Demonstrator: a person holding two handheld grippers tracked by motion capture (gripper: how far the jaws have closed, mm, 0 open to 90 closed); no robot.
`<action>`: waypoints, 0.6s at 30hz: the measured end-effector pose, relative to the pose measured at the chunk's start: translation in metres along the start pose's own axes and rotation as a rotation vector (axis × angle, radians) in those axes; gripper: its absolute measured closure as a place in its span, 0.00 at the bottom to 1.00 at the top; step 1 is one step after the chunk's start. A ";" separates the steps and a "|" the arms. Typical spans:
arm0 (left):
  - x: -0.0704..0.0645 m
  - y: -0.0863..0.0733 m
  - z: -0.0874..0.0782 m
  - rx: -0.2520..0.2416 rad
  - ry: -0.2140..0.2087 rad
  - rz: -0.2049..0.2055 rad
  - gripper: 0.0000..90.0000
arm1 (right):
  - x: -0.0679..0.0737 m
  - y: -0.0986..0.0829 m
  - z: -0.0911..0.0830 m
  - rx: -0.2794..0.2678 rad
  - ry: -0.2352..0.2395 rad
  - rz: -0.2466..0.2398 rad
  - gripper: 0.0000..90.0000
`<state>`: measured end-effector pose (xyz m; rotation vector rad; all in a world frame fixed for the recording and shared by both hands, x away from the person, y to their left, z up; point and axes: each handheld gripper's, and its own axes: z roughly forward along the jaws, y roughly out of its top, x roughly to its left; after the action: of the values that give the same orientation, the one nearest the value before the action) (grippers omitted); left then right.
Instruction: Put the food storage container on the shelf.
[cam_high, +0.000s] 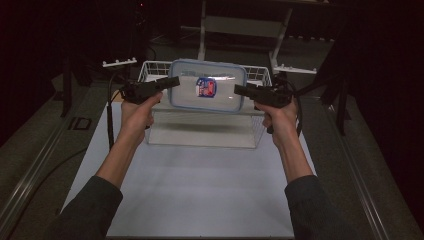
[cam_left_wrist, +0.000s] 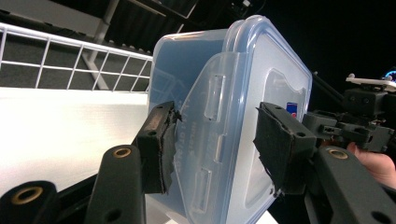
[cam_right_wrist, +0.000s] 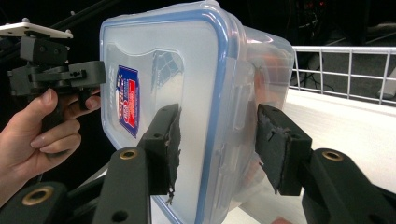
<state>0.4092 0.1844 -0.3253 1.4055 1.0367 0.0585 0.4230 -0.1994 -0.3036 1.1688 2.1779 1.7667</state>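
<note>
A clear plastic container with a blue-rimmed lid and a red-and-blue label hangs in the air above a white wire basket. My left gripper is shut on its left side and my right gripper on its right side. In the left gripper view the jaws straddle the container's lid edge with its clips. The right gripper view has the jaws clamped across the lid rim of the container, label facing left.
The basket wall stands behind the container; its floor lies under it. A white mat covers the table toward me. Dark frames and a shelf leg stand at the back. Cables trail off the left gripper.
</note>
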 end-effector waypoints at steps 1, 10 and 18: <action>0.001 0.000 0.001 0.004 0.004 -0.003 0.54 | -0.001 0.000 0.001 0.002 -0.001 0.001 0.57; 0.009 -0.004 0.006 0.013 0.027 -0.034 0.54 | -0.009 -0.002 0.008 0.024 -0.013 0.029 0.57; 0.011 -0.003 0.011 -0.006 0.042 -0.070 0.54 | -0.015 -0.001 0.012 0.005 -0.008 0.079 0.56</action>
<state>0.4202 0.1819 -0.3357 1.3669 1.1191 0.0400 0.4390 -0.1989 -0.3141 1.2779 2.1608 1.7845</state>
